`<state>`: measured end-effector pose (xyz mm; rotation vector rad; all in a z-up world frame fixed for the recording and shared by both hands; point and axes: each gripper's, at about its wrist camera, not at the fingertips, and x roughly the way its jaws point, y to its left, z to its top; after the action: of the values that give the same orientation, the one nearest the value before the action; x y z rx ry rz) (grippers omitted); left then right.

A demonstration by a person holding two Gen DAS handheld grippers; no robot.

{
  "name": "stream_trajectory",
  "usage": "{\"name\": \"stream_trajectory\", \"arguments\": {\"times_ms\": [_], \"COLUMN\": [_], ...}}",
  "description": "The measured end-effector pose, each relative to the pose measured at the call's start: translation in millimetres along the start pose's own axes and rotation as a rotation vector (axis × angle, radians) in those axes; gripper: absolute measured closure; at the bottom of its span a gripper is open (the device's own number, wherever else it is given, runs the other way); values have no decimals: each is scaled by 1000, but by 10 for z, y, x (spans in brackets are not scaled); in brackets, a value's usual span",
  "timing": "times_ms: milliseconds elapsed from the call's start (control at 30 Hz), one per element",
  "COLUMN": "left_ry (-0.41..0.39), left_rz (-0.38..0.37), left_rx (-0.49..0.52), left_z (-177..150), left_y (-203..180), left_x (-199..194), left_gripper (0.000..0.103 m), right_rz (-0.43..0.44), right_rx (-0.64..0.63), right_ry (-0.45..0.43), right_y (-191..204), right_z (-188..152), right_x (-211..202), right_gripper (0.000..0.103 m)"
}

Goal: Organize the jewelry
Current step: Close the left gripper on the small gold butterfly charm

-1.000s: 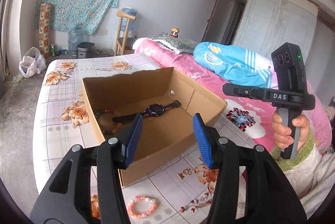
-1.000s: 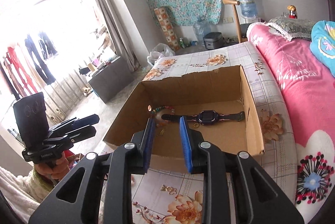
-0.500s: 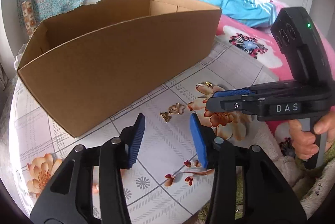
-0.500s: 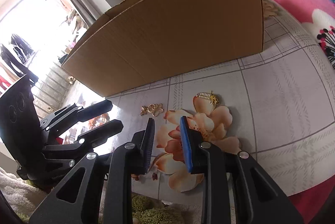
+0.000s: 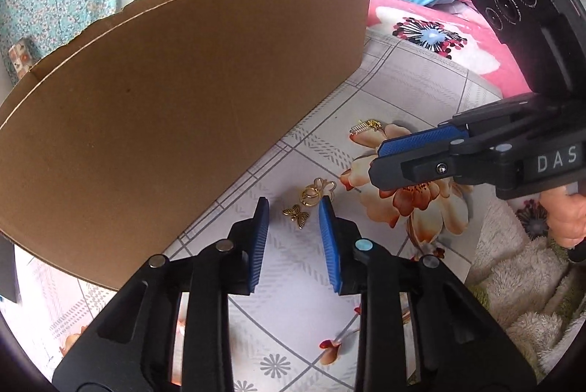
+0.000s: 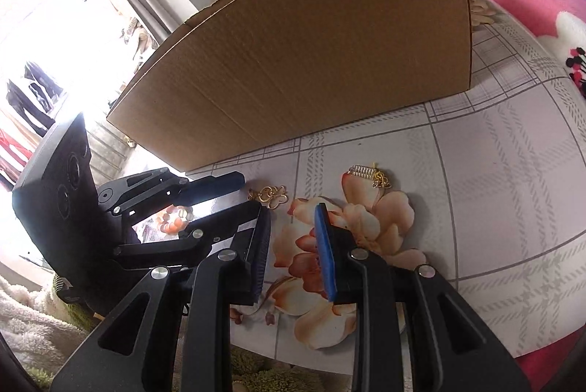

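A small gold butterfly charm [image 5: 296,213] lies on the floral tablecloth, right between the tips of my left gripper [image 5: 293,209]. Its jaws are closing and the pads stand clear of the charm. Just beyond it lies a gold flower pendant with rings [image 5: 316,192] [image 6: 271,196]. Farther right is a gold comb-like piece [image 5: 368,126] [image 6: 368,172]. My right gripper [image 6: 293,212] [image 5: 375,163] hovers low over the printed flower, narrowly open with nothing between its fingers. From the right wrist view, the left gripper [image 6: 249,192] comes in from the left.
The near wall of the tall cardboard box [image 5: 183,99] [image 6: 311,62] stands close behind the jewelry and hides its inside. A pink bead bracelet [image 6: 174,218] lies behind the left gripper. A pink bedspread [image 5: 421,22] lies to the right, and a fluffy sleeve [image 5: 512,282] shows at the near edge.
Both grippers have dropped from above the box to the tablecloth in front of it. The left jaws have narrowed around the butterfly charm. The right jaws keep the same gap.
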<state>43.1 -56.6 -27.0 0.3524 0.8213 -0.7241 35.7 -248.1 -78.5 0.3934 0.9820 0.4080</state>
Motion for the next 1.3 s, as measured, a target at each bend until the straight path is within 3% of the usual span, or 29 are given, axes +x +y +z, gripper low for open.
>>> {"name": "stream_trajectory", "arguments": {"times_ms": [300, 967, 1300], "left_ry": [-2, -53, -73], "left_rz": [-8, 44, 61], "left_rx": [60, -76, -162], "left_z": [11, -200, -270], "left_y": [-113, -104, -86], "left_x": [11, -135, -175], "left_gripper": [97, 98, 98], "right_rz": [10, -15, -133], "right_rx": [22, -14, -169], "right_ry": [-13, -34, 36], "right_y": [-85, 24, 405], "right_z": [-35, -52, 38], "right_x": [-79, -237, 92], "right_gripper": [78, 78, 78]}}
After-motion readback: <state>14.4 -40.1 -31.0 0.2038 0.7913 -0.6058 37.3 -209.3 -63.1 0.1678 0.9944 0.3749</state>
